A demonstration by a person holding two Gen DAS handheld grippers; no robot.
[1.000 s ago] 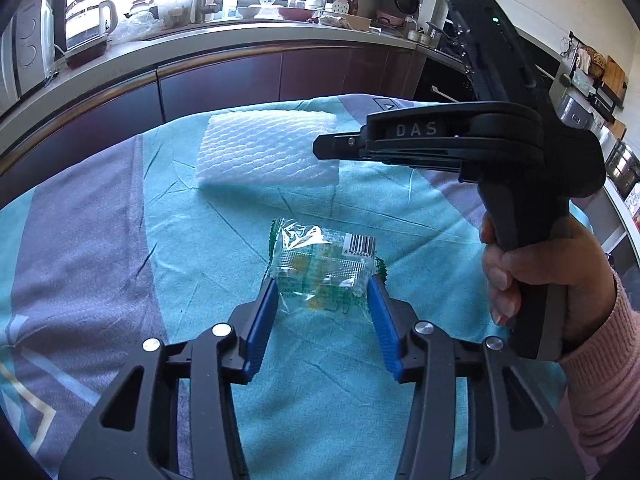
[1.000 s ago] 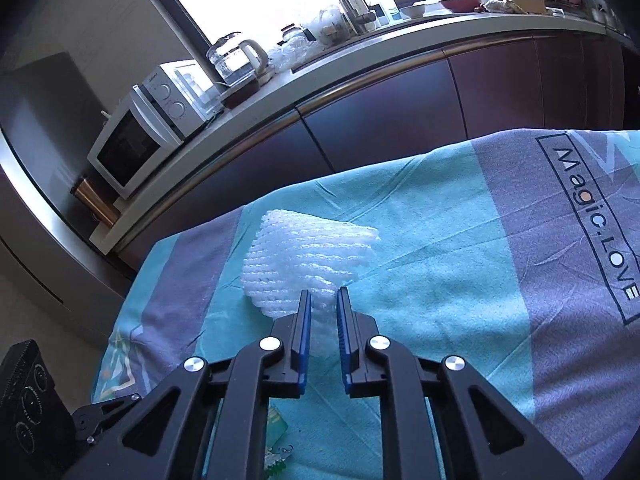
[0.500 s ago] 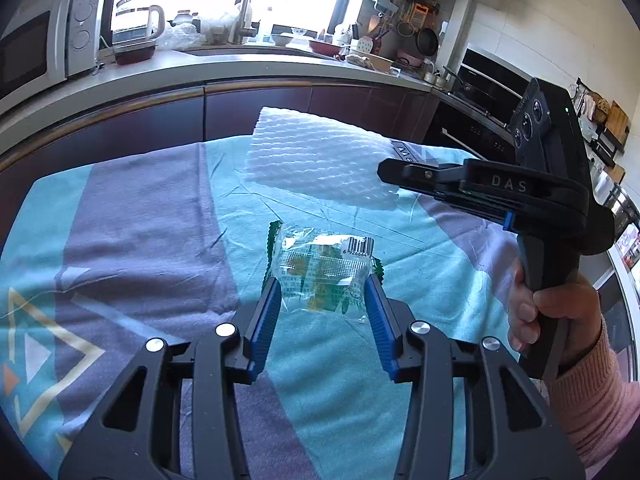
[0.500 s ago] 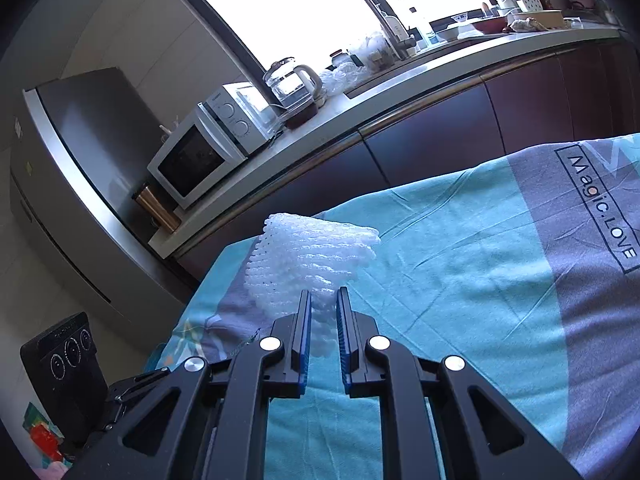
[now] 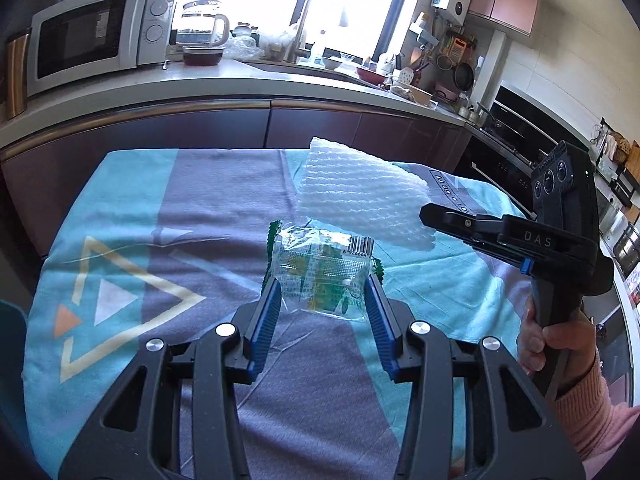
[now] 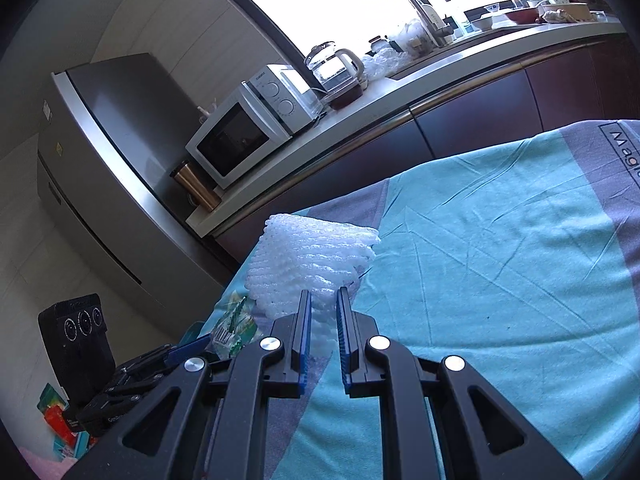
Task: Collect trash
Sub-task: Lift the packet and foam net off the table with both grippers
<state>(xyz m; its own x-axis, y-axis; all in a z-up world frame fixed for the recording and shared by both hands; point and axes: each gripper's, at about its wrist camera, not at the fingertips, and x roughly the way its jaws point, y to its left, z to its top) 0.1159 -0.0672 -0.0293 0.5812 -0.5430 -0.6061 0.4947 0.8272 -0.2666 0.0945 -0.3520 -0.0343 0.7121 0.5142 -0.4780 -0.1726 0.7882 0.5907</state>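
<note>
My left gripper is shut on a clear plastic wrapper with green print and a barcode, held above the table. My right gripper is shut on a white foam net sheet and holds it lifted off the cloth. In the left wrist view the foam sheet hangs in the air to the upper right, pinched by the right gripper. In the right wrist view the wrapper and the left gripper show at the lower left.
The table is covered by a teal and grey cloth. A kitchen counter runs behind it with a microwave, a kettle and a sink tap. A steel fridge stands to the left. Coloured items lie on the floor.
Both grippers have risen and swung left, carrying their loads. The foam sheet has come up off the cloth, and the wrapper is held higher above the table.
</note>
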